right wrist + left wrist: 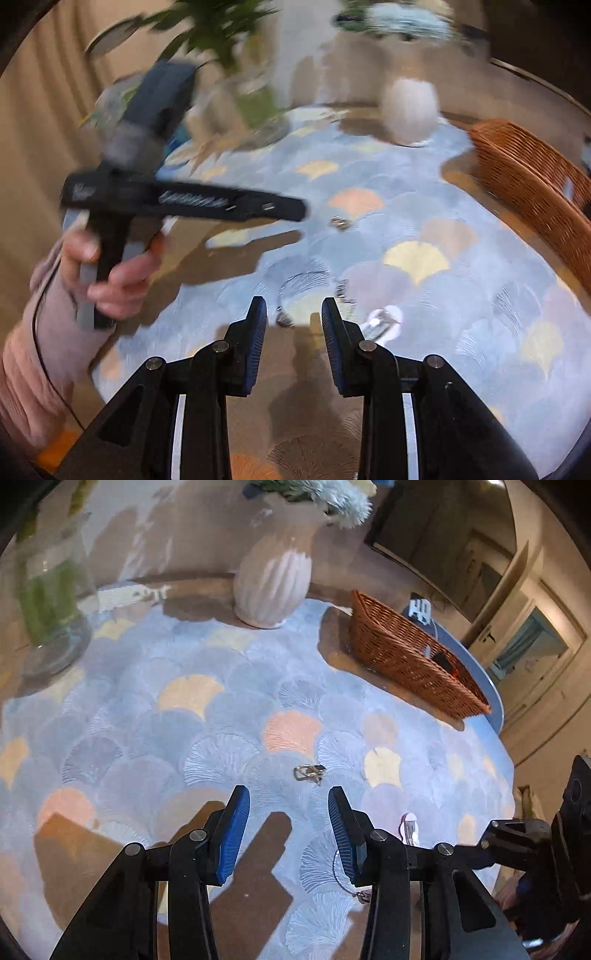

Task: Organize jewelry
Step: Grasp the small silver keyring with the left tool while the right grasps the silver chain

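Note:
A small silver clasp piece (309, 772) lies on the shell-patterned cloth just beyond my open, empty left gripper (289, 797); it also shows in the right wrist view (340, 222). A thin chain necklace (295, 291) and a pale pink clip (384, 320) lie just ahead of my open, empty right gripper (294, 310). The clip (409, 827) and part of the chain (345, 882) show by the left gripper's right finger. A brown wicker basket (413, 657) stands at the far right, also in the right wrist view (532, 173).
A white ribbed vase (273, 583) with pale flowers stands at the back. A glass vase (51, 602) with green stems stands at the back left. The left gripper (184, 203), held in a hand, shows blurred in the right wrist view. The round table's edge curves at right.

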`<state>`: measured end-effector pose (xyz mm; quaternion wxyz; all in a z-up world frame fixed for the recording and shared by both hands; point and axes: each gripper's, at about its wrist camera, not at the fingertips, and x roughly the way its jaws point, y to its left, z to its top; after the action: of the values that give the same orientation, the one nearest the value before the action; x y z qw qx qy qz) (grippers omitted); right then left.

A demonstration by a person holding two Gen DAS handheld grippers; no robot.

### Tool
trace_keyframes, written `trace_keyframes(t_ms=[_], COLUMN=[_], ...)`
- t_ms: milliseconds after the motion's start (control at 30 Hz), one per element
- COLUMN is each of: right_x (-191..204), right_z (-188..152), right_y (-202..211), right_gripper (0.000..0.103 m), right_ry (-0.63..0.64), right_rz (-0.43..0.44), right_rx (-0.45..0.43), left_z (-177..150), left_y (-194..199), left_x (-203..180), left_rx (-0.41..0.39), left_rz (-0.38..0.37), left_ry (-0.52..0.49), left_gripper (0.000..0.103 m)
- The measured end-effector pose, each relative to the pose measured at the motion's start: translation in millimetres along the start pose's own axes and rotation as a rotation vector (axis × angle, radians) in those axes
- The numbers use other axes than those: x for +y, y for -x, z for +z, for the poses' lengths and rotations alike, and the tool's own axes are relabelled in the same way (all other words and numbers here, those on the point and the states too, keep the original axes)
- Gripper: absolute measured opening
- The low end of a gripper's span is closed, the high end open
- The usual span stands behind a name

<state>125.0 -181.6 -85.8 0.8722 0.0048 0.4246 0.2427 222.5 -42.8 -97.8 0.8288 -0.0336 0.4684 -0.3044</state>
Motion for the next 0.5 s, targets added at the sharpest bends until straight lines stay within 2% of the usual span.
trace_keyframes(t_ms=[133, 333, 433, 500], right_x=[7, 16, 15, 10], right_z=[-3, 3, 4, 3], right_y=[-6, -25, -32, -38], right_gripper=[0.034, 0.034, 0.034, 0.034], right_ry=[0.106, 0.238, 0.258, 0.255], right_rz=[0.036, 0.072, 0.070, 0.069], right_rx=[0.039, 0.102, 0.116, 0.125], left_z=[0, 10, 13, 14], left_y=[-4, -21, -31, -39], left_x=[-3, -25, -39, -41], left_rx=[-0.001, 0.033, 0.014, 0.022], left_rz=[-0.007, 0.048, 0.108, 0.106], left_ry=[-0.024, -0.138, -0.212, -0.227], left_gripper=[0.054, 0.054, 0.054, 0.054])
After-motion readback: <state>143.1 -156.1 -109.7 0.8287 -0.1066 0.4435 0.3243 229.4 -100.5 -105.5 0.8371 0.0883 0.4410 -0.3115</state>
